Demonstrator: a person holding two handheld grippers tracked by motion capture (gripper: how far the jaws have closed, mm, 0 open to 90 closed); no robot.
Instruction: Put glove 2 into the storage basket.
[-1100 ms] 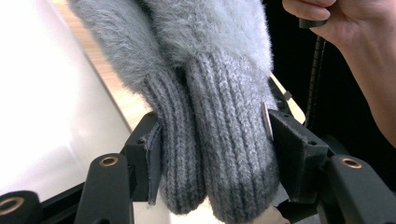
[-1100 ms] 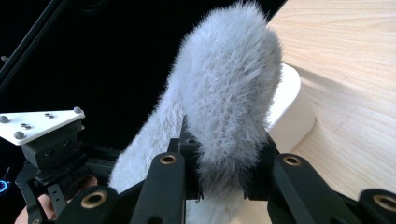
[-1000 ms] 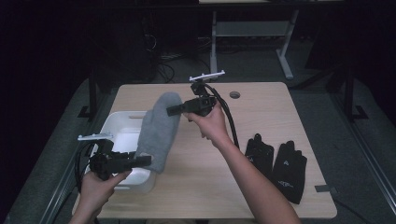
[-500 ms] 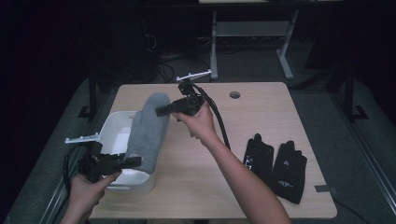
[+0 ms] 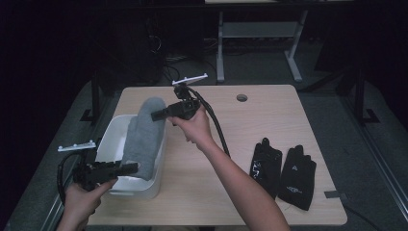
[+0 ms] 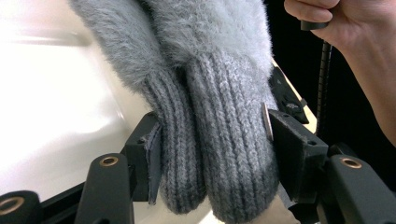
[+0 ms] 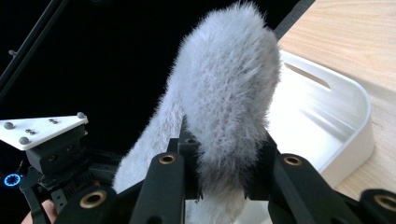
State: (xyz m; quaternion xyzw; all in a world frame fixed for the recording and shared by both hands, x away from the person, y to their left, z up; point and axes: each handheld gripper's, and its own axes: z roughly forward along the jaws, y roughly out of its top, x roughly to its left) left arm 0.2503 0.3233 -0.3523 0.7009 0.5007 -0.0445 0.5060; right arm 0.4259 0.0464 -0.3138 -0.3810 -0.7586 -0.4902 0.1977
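A pair of fluffy grey knitted gloves (image 5: 143,137) hangs stretched between the two tools, above a white plastic bin (image 5: 111,144) that stands at the left part of the light wooden desk (image 5: 269,120). The left hand-held gripper (image 5: 127,168) is closed on the ribbed cuffs; in the left gripper view both cuffs (image 6: 210,144) sit side by side between the two black pads, pressed from each side. The right hand-held gripper (image 5: 156,115) is clamped on the other, fluffy end; in the right gripper view the fur (image 7: 229,102) rises up from between its jaws, and the bin (image 7: 345,116) lies just behind it.

The step in hand seems to be the carrying of the grey gloves over the bin, to put them inside. The gloves are above the bin opening, with the cuff end near the front wall and the fluffy end over the far wall, and they are not yet lying inside.

The next move calls for lowering both ends together until the gloves rest on the bottom, and only then opening the jaws. The fluffy end should come a little nearer to the person, otherwise it can stay hanging over the rim.

A pair of black gloves (image 5: 284,168) lies flat on the right side of the desk, well apart from the bin, probably waiting for its turn
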